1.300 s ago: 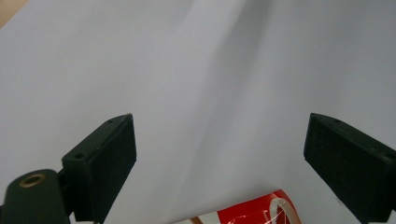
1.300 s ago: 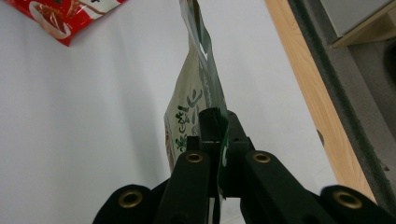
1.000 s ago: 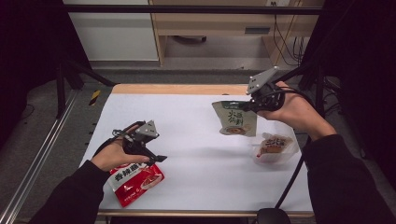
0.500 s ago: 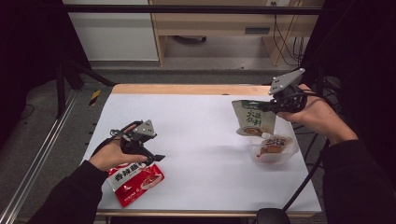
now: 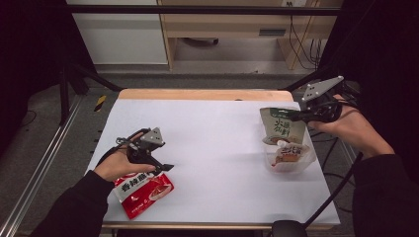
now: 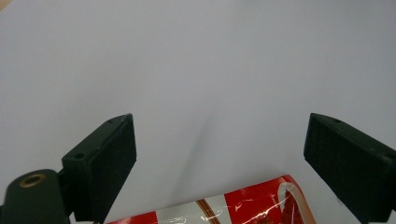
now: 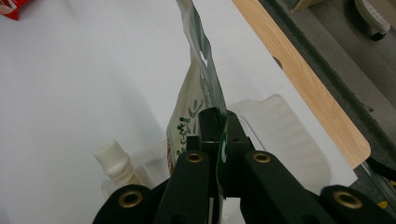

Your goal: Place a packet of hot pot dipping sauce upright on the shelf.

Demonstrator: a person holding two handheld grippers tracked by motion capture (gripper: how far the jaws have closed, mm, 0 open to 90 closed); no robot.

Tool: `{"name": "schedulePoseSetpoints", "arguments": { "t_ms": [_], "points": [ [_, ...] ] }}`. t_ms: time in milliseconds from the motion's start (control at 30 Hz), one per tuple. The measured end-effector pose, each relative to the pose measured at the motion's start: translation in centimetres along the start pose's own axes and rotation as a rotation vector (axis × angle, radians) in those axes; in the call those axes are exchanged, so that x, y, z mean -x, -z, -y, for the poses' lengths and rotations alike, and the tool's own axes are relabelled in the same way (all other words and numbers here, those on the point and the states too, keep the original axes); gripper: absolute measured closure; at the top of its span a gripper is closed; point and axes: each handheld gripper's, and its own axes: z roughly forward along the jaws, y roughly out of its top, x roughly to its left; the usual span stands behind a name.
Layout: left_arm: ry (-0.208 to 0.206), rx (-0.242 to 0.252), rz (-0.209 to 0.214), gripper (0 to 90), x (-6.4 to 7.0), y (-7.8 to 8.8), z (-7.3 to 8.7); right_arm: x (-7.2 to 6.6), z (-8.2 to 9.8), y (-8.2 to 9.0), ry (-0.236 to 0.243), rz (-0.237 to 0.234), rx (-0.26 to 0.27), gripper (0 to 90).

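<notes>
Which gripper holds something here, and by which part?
The right gripper pinches the green-and-white snack pouch by its top edge; the left gripper holds nothing.

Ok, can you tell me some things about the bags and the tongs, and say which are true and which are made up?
1. The right tongs are shut on the green bag. True.
2. The left tongs are squeezing the red bag. False: their jaws stand wide open, and the red bag lies on the table just below them.
3. The green bag hangs over a clear tray. True: its lower edge is right at the tray, near the table's right side.
4. The tray is empty. False: a pouch with a white cap lies in it.
5. The red bag is at the far edge of the table. False: it lies at the near left corner, by the person's left hand.
</notes>
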Motion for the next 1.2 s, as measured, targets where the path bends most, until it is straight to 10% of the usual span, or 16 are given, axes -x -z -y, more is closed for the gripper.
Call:
{"name": "schedulePoseSetpoints", "arguments": {
  "t_ms": [1200],
  "points": [
    [0.002,-0.011,0.005,9.4,0.0,-0.2,0.4,0.3,1.9,-2.2,-0.015,-0.029,-0.020,90.0]
  ]
}}
